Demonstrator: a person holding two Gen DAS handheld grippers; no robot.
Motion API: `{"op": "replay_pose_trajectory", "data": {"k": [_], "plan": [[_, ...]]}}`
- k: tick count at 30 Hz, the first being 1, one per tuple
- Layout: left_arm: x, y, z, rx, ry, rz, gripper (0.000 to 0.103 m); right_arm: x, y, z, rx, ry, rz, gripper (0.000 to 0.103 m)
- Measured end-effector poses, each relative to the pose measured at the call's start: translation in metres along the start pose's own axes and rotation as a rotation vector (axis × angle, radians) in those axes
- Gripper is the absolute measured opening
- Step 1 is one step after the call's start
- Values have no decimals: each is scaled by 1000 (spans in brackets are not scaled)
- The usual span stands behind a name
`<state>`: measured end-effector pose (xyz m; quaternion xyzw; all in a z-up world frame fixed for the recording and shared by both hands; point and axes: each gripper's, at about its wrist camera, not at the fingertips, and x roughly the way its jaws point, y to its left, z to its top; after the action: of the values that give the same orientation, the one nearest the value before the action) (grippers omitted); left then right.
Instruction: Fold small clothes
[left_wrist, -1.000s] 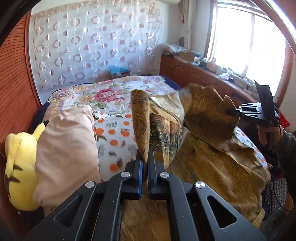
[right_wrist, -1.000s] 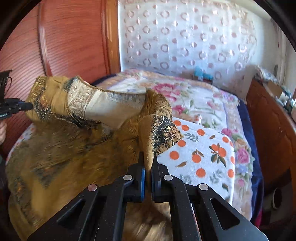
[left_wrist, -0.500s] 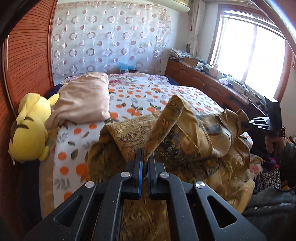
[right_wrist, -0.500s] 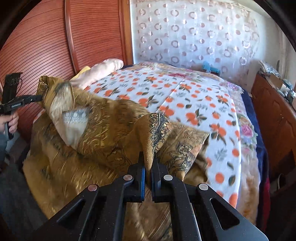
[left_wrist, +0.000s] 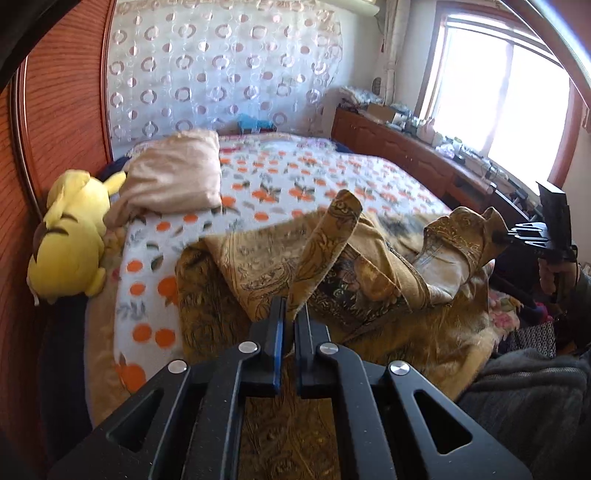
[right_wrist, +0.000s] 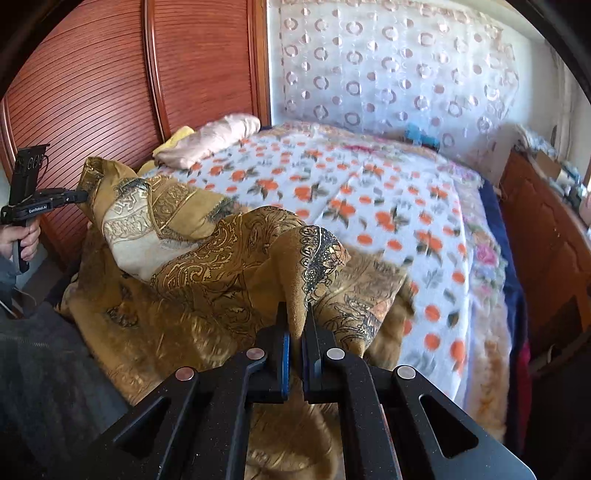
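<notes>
Your left gripper (left_wrist: 290, 314): jaws clamped on a corner of the golden paisley garment (left_wrist: 369, 273) | your right gripper (right_wrist: 295, 314): jaws pinched on another corner of it | garment: bunched at the bed's (right_wrist: 369, 192) near edge, over the orange-print blanket (left_wrist: 280, 184) | yellow plush toy (left_wrist: 70, 240), beige pillow (left_wrist: 173, 173): left edge, by the headboard.

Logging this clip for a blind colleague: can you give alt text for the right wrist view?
The right gripper is shut on a fold of a mustard-gold patterned garment heaped at the near edge of a bed with an orange-print blanket. At far left, the left gripper pinches another corner of it, before a wooden headboard.
</notes>
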<state>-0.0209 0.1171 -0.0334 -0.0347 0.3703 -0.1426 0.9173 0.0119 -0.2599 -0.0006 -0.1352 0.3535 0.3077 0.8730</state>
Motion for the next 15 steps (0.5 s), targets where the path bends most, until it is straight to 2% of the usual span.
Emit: {"op": "replay_pose_trajectory", "data": {"k": [4,7,10,12,13,15], "plan": [[5,10,-11,-34,24,-7,5,12,1,-16,19,71,7,4],[-1,12,-9,-33,14,-11,9,10,-1,-17,30,72,-6,4],[-12,9,-3,-6,-13,21,21,-2,5,-10,-5,48,-5,9],[-22,9,1,-5,-43,26,34,-12,4,-4,-15,28,-19,10],[-25,11,3,-9,-56,29,46,-17,5,-2,-19,19,-23,10],[-27,15,7,-19,-70,59,52,-30,2,1,-25,-4,-50,10]]}}
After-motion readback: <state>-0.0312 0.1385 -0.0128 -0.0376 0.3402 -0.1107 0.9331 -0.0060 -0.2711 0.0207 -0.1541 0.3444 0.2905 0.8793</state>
